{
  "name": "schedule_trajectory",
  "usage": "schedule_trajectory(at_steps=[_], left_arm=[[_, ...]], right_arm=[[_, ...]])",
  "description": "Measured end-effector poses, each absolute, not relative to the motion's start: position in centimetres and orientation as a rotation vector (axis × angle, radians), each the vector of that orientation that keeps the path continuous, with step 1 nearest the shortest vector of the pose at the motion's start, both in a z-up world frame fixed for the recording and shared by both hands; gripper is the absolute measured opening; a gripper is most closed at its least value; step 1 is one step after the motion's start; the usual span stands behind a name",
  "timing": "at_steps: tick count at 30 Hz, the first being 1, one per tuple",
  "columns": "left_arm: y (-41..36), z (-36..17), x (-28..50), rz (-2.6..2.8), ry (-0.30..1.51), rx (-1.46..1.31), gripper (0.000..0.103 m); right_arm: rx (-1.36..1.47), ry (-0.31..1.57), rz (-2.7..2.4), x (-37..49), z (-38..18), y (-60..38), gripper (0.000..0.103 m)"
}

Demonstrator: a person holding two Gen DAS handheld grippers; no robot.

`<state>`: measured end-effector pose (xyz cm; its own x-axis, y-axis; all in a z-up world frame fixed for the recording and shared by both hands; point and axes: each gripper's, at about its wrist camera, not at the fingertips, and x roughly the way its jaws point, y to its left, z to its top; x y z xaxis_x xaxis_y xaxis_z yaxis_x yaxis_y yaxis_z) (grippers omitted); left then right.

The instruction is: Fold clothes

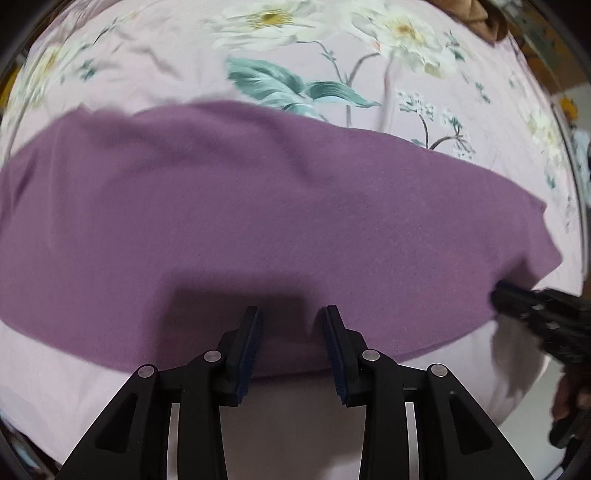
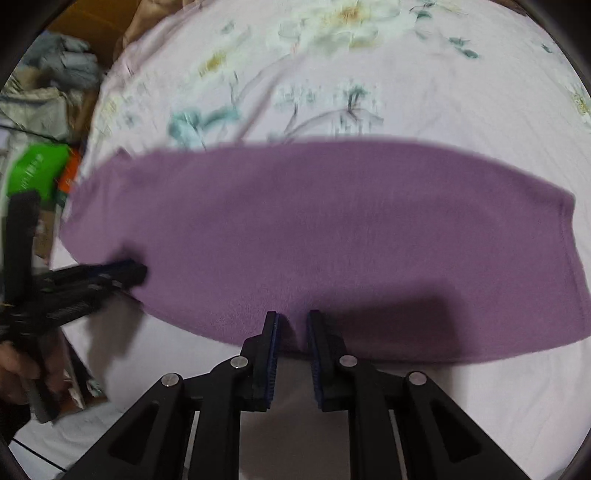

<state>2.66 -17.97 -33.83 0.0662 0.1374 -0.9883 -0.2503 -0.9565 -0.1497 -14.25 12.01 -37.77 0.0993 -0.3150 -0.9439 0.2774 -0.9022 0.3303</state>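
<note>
Hand-held gripper (image 1: 291,314) downward over purple cloth (image 1: 258,206)

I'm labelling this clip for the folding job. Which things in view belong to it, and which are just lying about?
Part of the job:
- purple garment, spread on the floral bedsheet
- left gripper, open above its near edge
- right gripper, open above that edge

Lying about:
- green packet
- grey clothes pile
- brown cloth

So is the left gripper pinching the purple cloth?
Apart. The left wrist view shows the left gripper open over the purple cloth, nothing pinched between its pads.
</note>
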Motion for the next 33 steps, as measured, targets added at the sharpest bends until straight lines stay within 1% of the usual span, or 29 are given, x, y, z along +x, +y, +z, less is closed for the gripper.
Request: schedule_trajectory(at_steps=[3,8,17,21,24,27,29,31,33], left_arm=[[-19.4,-33.2,2.6,1.976,0.074,-2.040,0.036],[-23.4,-33.1,-0.5,2.079,0.082,-2.019,0.036],[-38.9,-34.3,-12.4,2.317,0.172,-1.971,0.036],[-44.7,-36.9,-15.5,2.286,0.115,-2.045,0.036],[-46.8,-37.2,-15.4,2.232,0.044,-2.034,0.036],[-48.2,-35.9,-13.4,2.229,0.082,-1.995,0.036],[-50.1,-35.4,-11.8,2.237,0.069,-2.012,0.036],[-52.4,-35.2,-10.0,2.257,0.034,-2.051,0.036],[-54.1,-35.2,-8.6,2.259,-0.040,-2.067,0.036]], right_arm=[[1.933,-0.063,-1.847,-14.7,-37.0,10.9,0.018],[1.877,0.002,-1.859,-15.3,-35.7,6.6,0.018],[1.882,-0.071,-1.880,-14.9,-35.8,-2.5,0.018],[1.878,-0.054,-1.854,-15.0,-36.8,-8.1,0.018],[1.871,-0.052,-1.835,-15.2,-37.3,-11.4,0.018],[1.841,-0.047,-1.811,-15.3,-37.0,-14.8,0.018],[1.823,-0.033,-1.780,-15.2,-37.1,-17.2,0.018],[1.812,-0.001,-1.750,-14.9,-37.3,-19.3,0.018],[1.811,0.027,-1.719,-14.4,-37.8,-20.7,0.018]])
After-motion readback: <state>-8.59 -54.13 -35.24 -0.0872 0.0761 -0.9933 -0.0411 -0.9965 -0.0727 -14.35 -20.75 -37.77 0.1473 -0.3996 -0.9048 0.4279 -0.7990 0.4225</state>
